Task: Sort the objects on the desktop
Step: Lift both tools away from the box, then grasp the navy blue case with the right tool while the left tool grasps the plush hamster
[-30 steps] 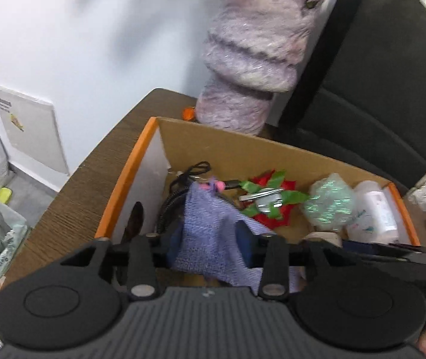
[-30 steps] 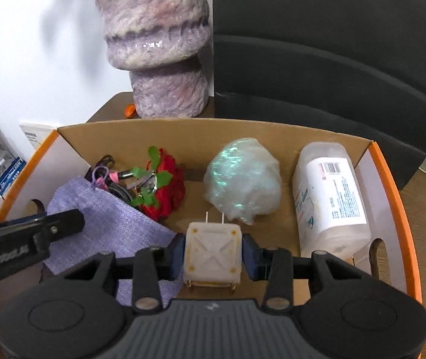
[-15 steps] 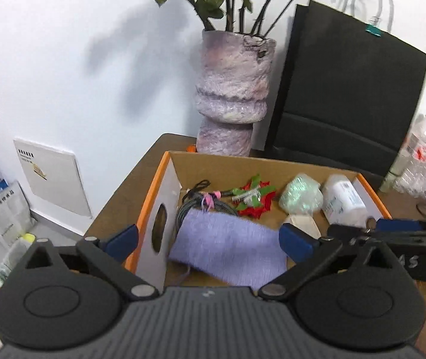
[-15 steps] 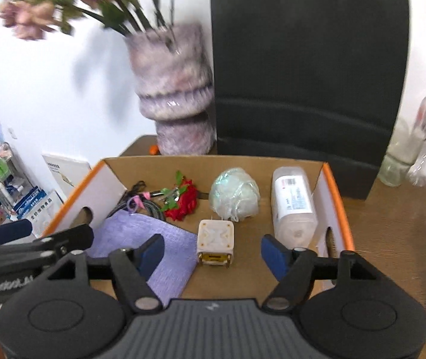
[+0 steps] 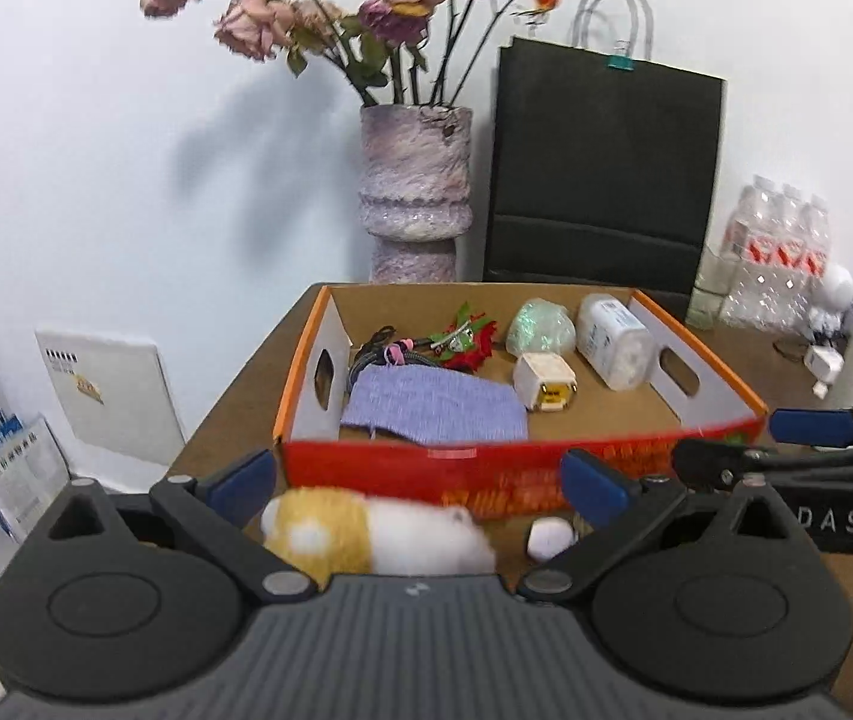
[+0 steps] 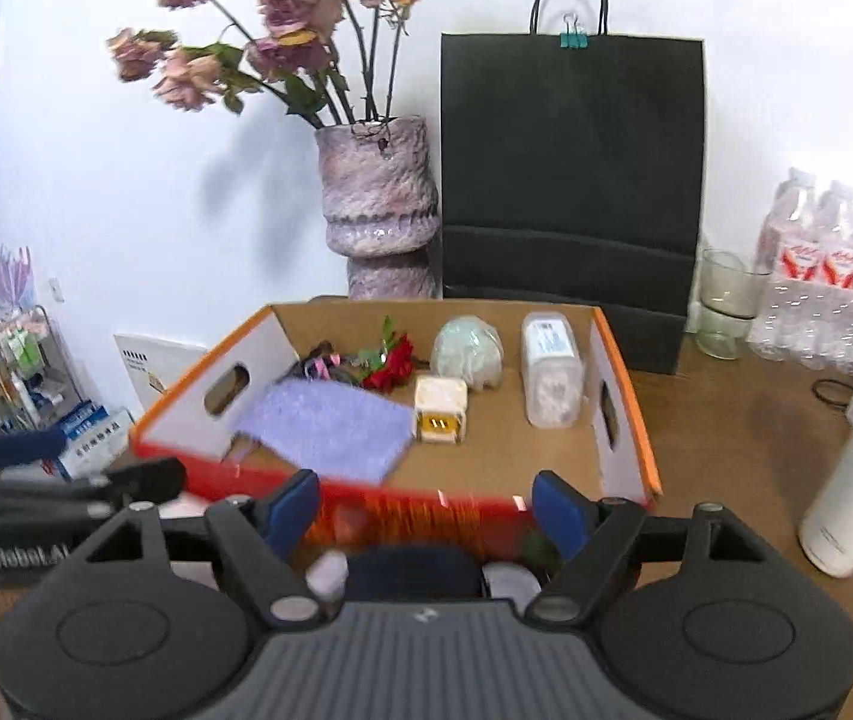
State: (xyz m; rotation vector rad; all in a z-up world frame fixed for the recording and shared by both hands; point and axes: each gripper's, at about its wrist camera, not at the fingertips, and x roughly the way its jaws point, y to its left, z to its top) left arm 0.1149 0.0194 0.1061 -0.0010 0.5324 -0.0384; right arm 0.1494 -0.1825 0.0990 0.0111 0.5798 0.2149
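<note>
Plush toy (image 5: 375,534), yellow and white, lies crosswise on the table just before the box (image 5: 516,468), directly between the wide-open, empty left gripper (image 5: 420,489), nearer it than the right gripper (image 6: 426,507), whose empty jaws are opening.

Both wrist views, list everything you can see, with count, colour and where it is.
cardboard box: one, orange rim, red front, on wooden table
cloth: one, lilac, box front left
charger cube: one, cream, box middle
wrapped ball: one, pale green, box back
jar: one, white, lying box right
red flower: one, box back
cables: dark tangle, box back left
plush toy: one, yellow and white, table before box
vase: one, mauve, behind box
paper bag: one, black, beside vase
water bottles: clear pack, far right
left gripper: open, empty
right gripper: jaws opening, nothing gripped
</note>
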